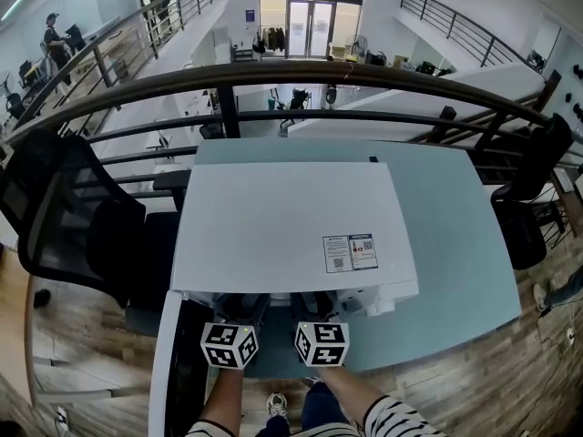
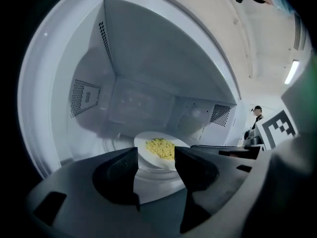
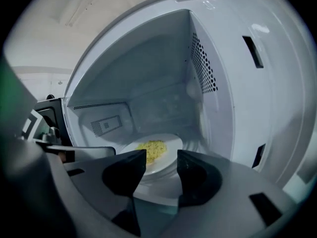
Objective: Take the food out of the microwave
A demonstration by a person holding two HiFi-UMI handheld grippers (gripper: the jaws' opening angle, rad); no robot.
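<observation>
A white microwave [image 1: 282, 217] stands on a pale blue table [image 1: 455, 235] with its door [image 1: 166, 371] swung open to the left. Inside, a white plate [image 2: 146, 155] of yellow food [image 2: 159, 148] sits on the turntable; the right gripper view shows the same plate [image 3: 168, 157] and food [image 3: 152, 149]. My left gripper [image 2: 156, 165] is at the cavity mouth, open, with the plate's near rim seen through the gap beyond the jaws. My right gripper [image 3: 161, 170] stands beside it, also open and short of the plate. In the head view only their marker cubes [image 1: 230, 345] [image 1: 321, 343] show.
The cavity walls [image 2: 89, 98] close in on both sides, with the control-panel side [image 3: 257, 83] on the right. A black office chair [image 1: 73, 217] stands left of the table and another [image 1: 528, 198] to its right. A dark railing [image 1: 301, 73] runs behind the table.
</observation>
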